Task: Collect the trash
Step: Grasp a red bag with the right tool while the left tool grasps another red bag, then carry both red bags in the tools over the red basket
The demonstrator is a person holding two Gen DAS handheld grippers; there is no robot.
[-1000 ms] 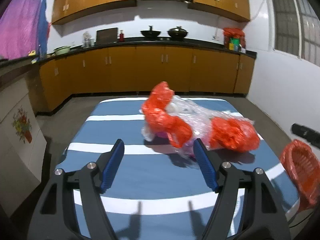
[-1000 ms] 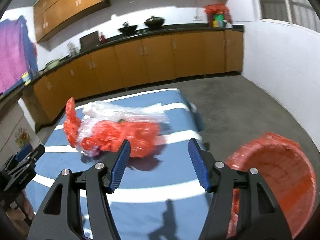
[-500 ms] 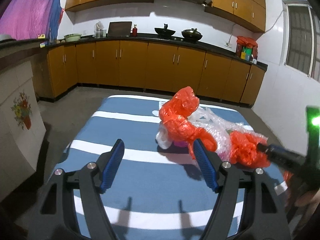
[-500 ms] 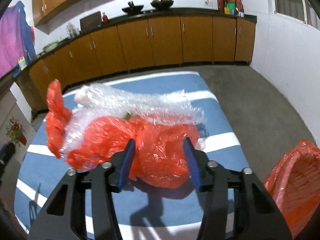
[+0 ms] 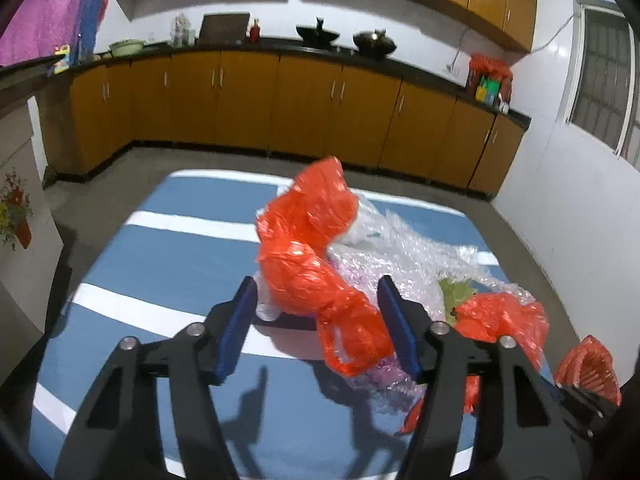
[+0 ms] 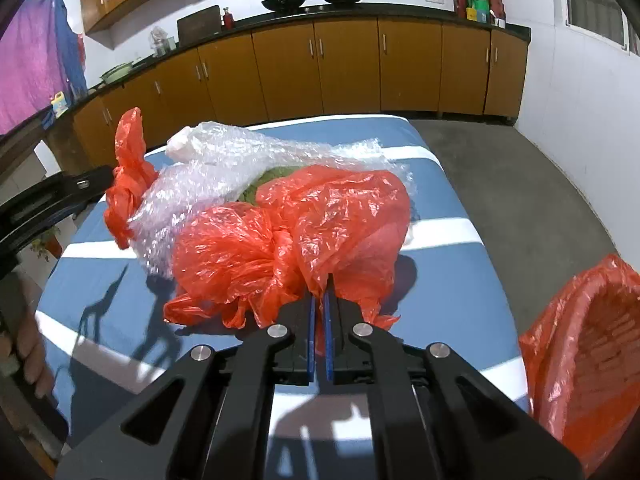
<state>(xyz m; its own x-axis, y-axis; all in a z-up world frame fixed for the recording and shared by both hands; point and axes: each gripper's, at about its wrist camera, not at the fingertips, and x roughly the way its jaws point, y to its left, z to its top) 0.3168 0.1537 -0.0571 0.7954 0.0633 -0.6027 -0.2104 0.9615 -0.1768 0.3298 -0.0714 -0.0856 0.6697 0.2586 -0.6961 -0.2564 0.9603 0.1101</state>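
A pile of trash lies on the blue-and-white striped table [image 5: 160, 264]: crumpled red plastic bags and clear bubble wrap [image 6: 224, 160]. My right gripper [image 6: 319, 300] is shut on the near red bag [image 6: 304, 232], its blue pads pinching the plastic. My left gripper [image 5: 314, 300] is open, its fingers on either side of the other red bag [image 5: 312, 264], which stands up at the pile's left end. That bag also shows in the right wrist view [image 6: 128, 172]. A bin lined with a red bag [image 6: 588, 352] stands off the table's right edge.
Orange kitchen cabinets [image 5: 280, 108] with a black counter run along the back wall. A white wall [image 5: 580, 200] is to the right. A low cabinet with a flower picture [image 5: 16, 216] stands at the left. Grey floor surrounds the table.
My right gripper moved in and shut on the near red bag. My left gripper moved forward and right, and now straddles the other red bag.
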